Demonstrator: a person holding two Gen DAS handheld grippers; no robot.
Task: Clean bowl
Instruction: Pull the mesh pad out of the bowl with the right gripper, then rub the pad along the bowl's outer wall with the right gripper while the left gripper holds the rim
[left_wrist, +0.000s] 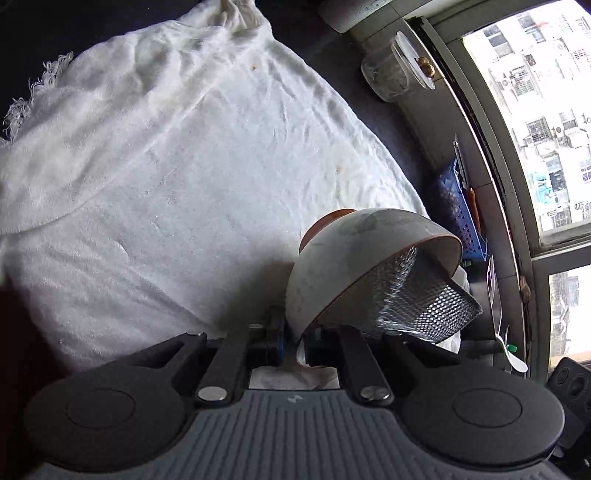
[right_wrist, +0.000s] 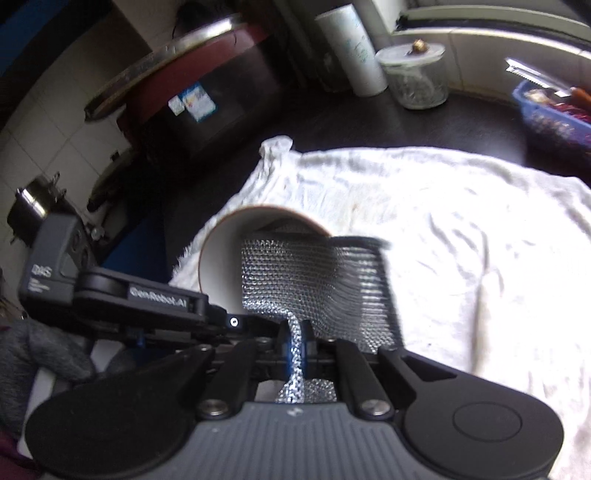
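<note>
A grey bowl (left_wrist: 354, 258) with a brown rim and brown foot is tipped on its side over the white towel (left_wrist: 166, 177). My left gripper (left_wrist: 295, 343) is shut on the bowl's rim. A silver mesh scouring cloth (left_wrist: 417, 299) pokes into the bowl's mouth. In the right wrist view the bowl (right_wrist: 229, 258) opens toward the camera and shows its white inside. The mesh cloth (right_wrist: 295, 280) reaches into it. My right gripper (right_wrist: 295, 347) is shut on a bunched end of that cloth. The left gripper's body (right_wrist: 140, 299) shows at the left.
A lidded glass jar (left_wrist: 399, 74) stands by the window sill, with a blue plastic basket (left_wrist: 458, 210) further along it. The right wrist view also shows a paper roll (right_wrist: 351, 48), the jar (right_wrist: 413, 74), the basket (right_wrist: 554, 110) and a dark red appliance (right_wrist: 207, 92) at the back.
</note>
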